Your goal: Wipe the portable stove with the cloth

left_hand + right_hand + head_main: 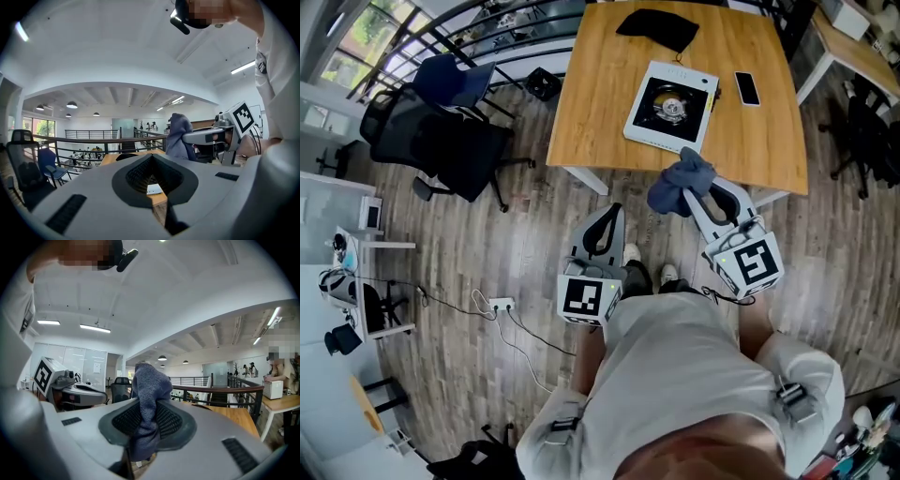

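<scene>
The white portable stove (668,106) with its round black burner lies on the wooden table (600,103), ahead of both grippers. My right gripper (697,194) is shut on a blue-grey cloth (681,182), which bunches up above the jaws just short of the table's near edge. In the right gripper view the cloth (149,385) is pinched between the pads (168,420) and hangs below them. My left gripper (608,212) is shut and empty, over the floor to the left of the right one. Through its jaws a bit of the stove (153,189) shows.
A black phone (747,88) lies right of the stove and a dark cloth item (658,28) lies at the table's far side. Black office chairs (441,136) stand on the floor to the left. A power strip (500,304) with cables lies on the floor.
</scene>
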The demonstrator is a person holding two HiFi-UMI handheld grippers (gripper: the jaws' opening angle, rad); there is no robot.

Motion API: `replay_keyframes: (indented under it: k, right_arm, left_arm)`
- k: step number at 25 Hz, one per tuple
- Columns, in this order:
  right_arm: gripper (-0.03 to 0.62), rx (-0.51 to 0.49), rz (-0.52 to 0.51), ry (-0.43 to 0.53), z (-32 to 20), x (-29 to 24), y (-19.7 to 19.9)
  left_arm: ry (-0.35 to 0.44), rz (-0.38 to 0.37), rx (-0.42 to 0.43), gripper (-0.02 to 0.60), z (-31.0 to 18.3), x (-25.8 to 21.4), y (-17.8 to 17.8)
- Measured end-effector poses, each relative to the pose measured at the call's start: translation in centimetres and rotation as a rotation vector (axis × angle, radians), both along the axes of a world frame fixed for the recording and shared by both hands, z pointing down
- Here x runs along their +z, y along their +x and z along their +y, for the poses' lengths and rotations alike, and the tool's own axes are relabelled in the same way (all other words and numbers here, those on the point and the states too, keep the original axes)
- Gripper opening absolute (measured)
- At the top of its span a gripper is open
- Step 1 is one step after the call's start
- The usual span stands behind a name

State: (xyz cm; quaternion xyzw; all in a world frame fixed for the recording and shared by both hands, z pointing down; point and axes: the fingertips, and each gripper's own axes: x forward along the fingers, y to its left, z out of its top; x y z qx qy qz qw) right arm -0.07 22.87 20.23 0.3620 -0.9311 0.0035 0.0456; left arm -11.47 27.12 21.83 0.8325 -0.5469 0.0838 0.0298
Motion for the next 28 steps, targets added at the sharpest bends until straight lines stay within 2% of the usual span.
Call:
replay_keyframes:
  k: [12,19,28]
  right_arm:
    - [0.095,0.053,0.051,-0.002,-5.9,0.0,-4.8]
    - [0.095,0.073,0.077,-0.001,-8.9,-0.4,-8.9]
    - [0.095,0.103,0.116,-0.014,-11.5,0.1,-13.1]
  left_arm:
    - [0.01,0.026,0.106,0.018,-7.1,0.2,-3.9]
    - [0.03,0.014,0.241,0.018,-10.5,-0.6,-5.9]
    - [0.017,0.03,0.34,0.02,-13.9,-0.3,-8.8]
